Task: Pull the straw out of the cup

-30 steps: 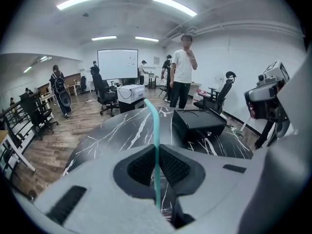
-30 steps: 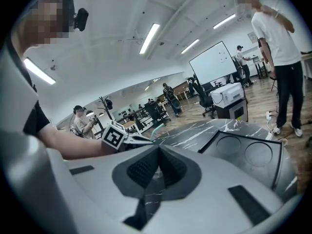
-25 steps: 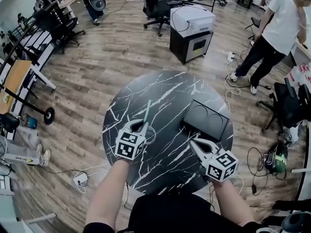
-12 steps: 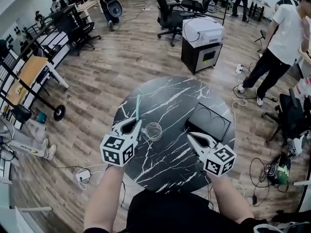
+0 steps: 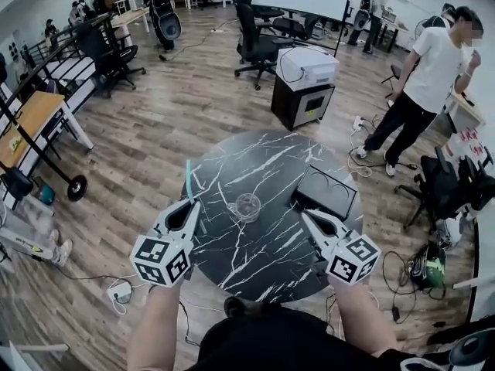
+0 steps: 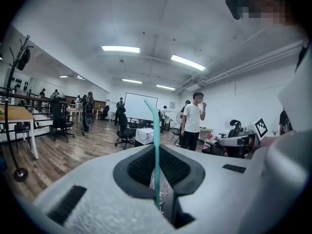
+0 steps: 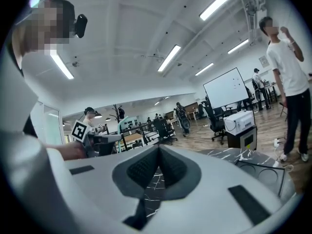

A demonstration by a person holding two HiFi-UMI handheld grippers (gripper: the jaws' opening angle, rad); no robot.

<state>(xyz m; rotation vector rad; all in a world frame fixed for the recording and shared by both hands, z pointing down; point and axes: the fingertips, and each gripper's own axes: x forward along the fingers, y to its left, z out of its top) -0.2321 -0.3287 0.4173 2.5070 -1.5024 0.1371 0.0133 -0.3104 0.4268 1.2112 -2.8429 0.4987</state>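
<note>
A teal bendy straw (image 6: 156, 130) stands upright between the jaws of my left gripper (image 5: 194, 205), which is shut on its lower part. In the head view the straw (image 5: 188, 178) sticks up past the table's left edge, clear of the cup. The clear plastic cup (image 5: 247, 205) stands upright near the middle of the round black marble table (image 5: 255, 265), to the right of the left gripper. In the left gripper view the cup (image 6: 161, 188) shows behind the straw. My right gripper (image 5: 305, 216) hovers right of the cup, shut with nothing in it.
A black tray with two round wells (image 5: 328, 192) lies on the table's right side. A white machine on a black cabinet (image 5: 304, 79) stands beyond the table. A person in a white shirt (image 5: 421, 83) stands at the right. Office chairs and desks fill the wooden floor behind.
My left gripper has carried the straw up and to the left, away from the cup. The right gripper has risen a little. The cup has stayed in place.
</note>
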